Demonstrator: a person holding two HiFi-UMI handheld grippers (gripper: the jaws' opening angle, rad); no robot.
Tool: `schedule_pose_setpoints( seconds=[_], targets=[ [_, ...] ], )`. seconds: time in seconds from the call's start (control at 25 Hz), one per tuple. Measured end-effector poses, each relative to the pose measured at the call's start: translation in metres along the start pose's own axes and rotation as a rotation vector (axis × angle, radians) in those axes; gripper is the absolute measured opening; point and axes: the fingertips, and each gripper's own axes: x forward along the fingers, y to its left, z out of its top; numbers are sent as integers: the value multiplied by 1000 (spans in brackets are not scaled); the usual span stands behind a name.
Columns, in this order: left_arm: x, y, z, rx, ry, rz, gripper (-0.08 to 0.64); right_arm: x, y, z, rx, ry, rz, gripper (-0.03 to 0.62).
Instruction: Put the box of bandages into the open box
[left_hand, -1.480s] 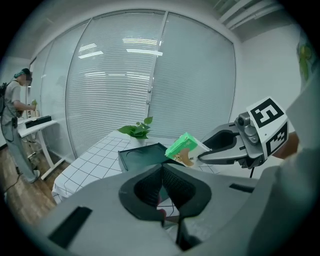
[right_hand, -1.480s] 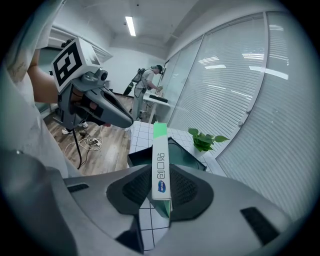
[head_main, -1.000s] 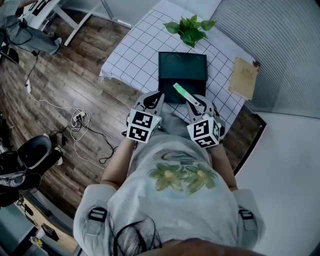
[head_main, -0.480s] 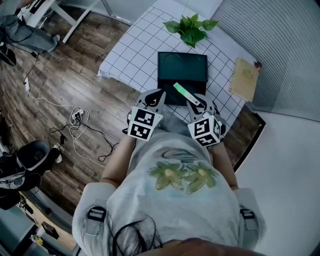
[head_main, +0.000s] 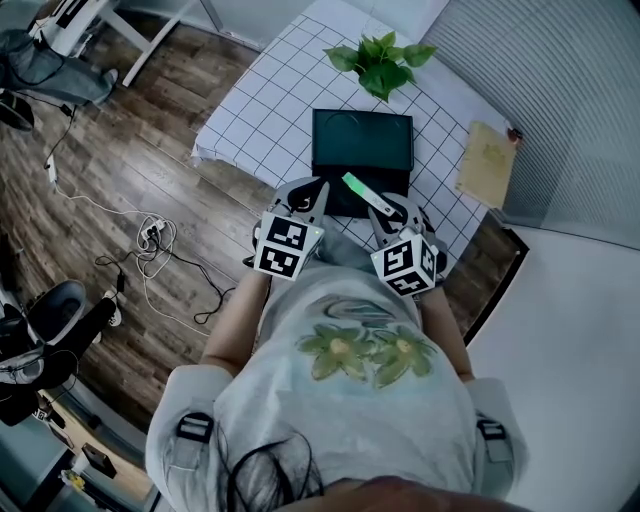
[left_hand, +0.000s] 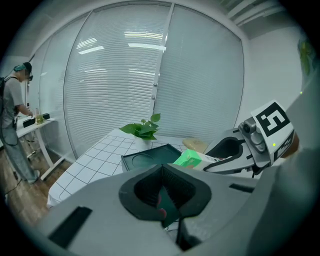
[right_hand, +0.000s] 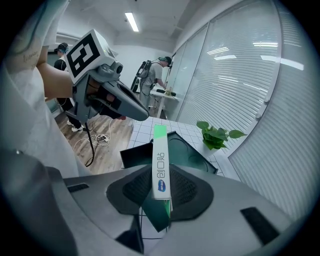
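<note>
A dark green open box (head_main: 362, 140) lies on the grid-patterned table (head_main: 270, 100), empty inside. My right gripper (head_main: 380, 205) hovers at the box's near edge, shut on the box of bandages (head_main: 357, 186), a slim white-and-green carton pointing toward the open box. In the right gripper view the carton (right_hand: 160, 162) stands edge-up between the pads (right_hand: 187, 187), above the open box (right_hand: 192, 155). My left gripper (head_main: 318, 186) is beside it at the left, jaws together and empty. From the left gripper view, the carton (left_hand: 189, 159) shows in front of the open box (left_hand: 147, 159).
A potted green plant (head_main: 378, 58) stands behind the open box. A tan flat packet (head_main: 485, 160) lies at the table's right end. Cables (head_main: 160, 245) trail on the wooden floor at left. A glass wall with blinds (left_hand: 150, 75) runs behind the table.
Both grippers have stayed at the near edge of the open box, drifting only slightly left. The bandage carton is still held in the right gripper.
</note>
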Motion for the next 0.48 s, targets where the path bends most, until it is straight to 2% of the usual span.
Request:
schedule_pose_setpoints(
  seconds=[0.48],
  targets=[
    [12,2,-1,-14,17,-7,8,13,-1,-10,11,27,31,95]
  ],
)
